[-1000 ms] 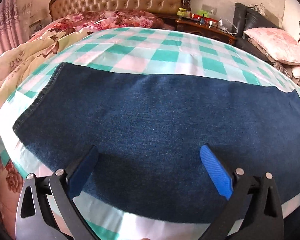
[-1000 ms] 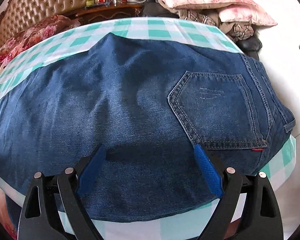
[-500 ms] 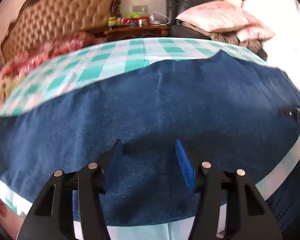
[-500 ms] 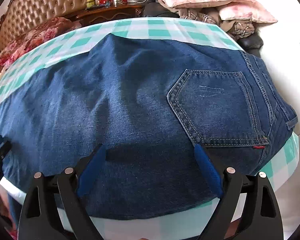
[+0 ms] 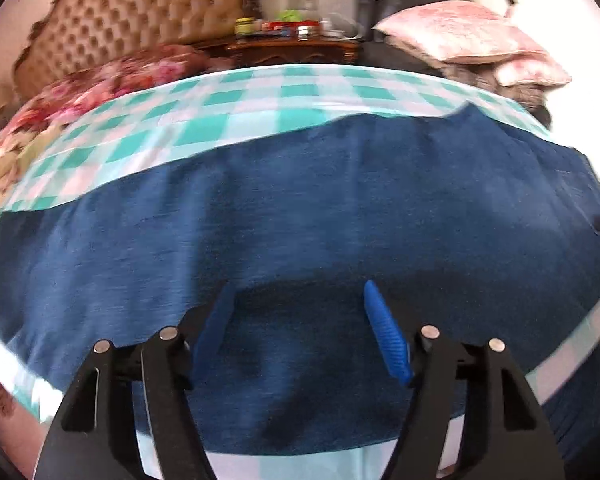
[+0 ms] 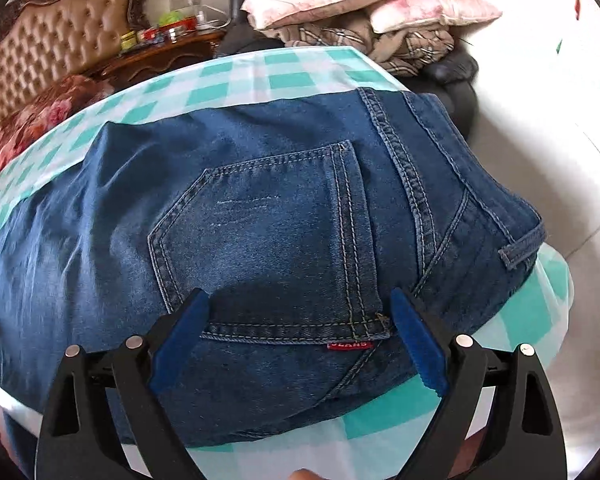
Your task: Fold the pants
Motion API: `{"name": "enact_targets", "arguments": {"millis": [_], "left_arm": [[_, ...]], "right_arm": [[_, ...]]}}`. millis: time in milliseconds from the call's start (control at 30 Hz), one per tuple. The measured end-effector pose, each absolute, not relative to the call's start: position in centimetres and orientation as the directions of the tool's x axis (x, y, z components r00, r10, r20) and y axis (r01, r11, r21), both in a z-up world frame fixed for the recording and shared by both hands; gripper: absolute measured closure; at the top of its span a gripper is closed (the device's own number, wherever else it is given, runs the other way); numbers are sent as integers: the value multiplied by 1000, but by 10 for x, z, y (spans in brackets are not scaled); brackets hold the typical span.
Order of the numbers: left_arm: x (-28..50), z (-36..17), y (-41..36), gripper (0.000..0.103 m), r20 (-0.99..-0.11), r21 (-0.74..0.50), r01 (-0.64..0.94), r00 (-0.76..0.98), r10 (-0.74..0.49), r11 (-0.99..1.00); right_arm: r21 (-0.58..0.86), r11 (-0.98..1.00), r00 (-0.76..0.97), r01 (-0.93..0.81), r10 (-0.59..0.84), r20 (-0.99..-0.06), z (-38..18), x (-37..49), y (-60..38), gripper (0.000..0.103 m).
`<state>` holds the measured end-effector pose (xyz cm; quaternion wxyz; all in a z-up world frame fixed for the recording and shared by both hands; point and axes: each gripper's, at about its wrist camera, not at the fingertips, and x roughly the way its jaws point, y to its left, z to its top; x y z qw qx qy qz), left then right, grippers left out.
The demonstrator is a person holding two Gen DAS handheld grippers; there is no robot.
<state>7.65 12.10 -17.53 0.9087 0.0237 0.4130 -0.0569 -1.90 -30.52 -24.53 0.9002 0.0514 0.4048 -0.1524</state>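
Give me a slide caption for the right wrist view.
Open right gripper hovers over the back pocket of blue jeans on a checked cloth.

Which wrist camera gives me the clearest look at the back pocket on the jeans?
The right wrist view. The back pocket fills its centre, sharp, with stitching and a red tag visible, just ahead of the open right gripper. The left wrist view shows only plain, blurred denim of the jeans; no pocket is discernible.
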Motion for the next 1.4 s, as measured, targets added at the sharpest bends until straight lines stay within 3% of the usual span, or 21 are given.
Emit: {"name": "enact_targets", "arguments": {"millis": [167, 333, 467, 500, 567, 600, 633, 767, 900, 967, 1167, 1300, 1333, 1367, 1400], "left_arm": [[91, -178, 154, 31, -789, -35, -39, 614, -4, 999], [98, -166, 158, 36, -787, 67, -97, 606, 112, 993], [95, -149, 134, 43, -758, -8, -17, 653, 5, 1000], [93, -144, 120, 44, -744, -24, 23, 667, -34, 999], [89, -137, 92, 45, -725, -55, 107, 679, -114, 993], [85, -133, 68, 45, -712, -75, 178, 679, -177, 981], [82, -131, 54, 45, -705, -83, 220, 676, -214, 972], [56, -118, -27, 45, -647, -105, 456, 643, -409, 884], [6, -114, -129, 47, -604, 4, 731, 545, -581, 682], [-5, -121, -164, 55, -605, 40, 784, 513, -610, 619], [-8, -152, -233, 72, -654, 82, 842, 449, -609, 533], [-2, -162, -237, 87, -666, 98, 830, 464, -584, 549], [-2, -161, -233, 93, -665, 102, 830, 467, -582, 549], [-1, -160, -234, 97, -664, 107, 830, 469, -582, 547], [0, -159, -233, 101, -661, 104, 832, 467, -588, 545]], "right_arm": [[-31, 955, 633, 296, -220, -742, -247, -23, -304, 15], [58, 956, 673, 289, -159, -723, -226, -38, -323, 15], [49, 921, 687, 386, -251, -682, -211, -44, -365, 19], [48, 912, 671, 407, -263, -693, -214, -45, -375, 32], [72, 899, 631, 433, -245, -736, -224, -47, -396, 47], [82, 897, 618, 433, -230, -752, -229, -48, -403, 64], [100, 897, 622, 431, -215, -753, -229, -52, -407, 73], [194, 867, 633, 458, -165, -756, -221, -77, -428, 74], [346, 794, 662, 499, -91, -744, -220, -96, -459, 67], [382, 771, 674, 510, -83, -734, -217, -100, -472, 60], [446, 751, 698, 487, -28, -715, -210, -85, -493, 60], [370, 808, 671, 458, -41, -741, -213, -69, -487, 60], [335, 819, 656, 467, -67, -752, -213, -66, -486, 63], [317, 821, 647, 474, -81, -758, -213, -65, -487, 80], [327, 818, 652, 473, -76, -754, -212, -66, -488, 85]]}}
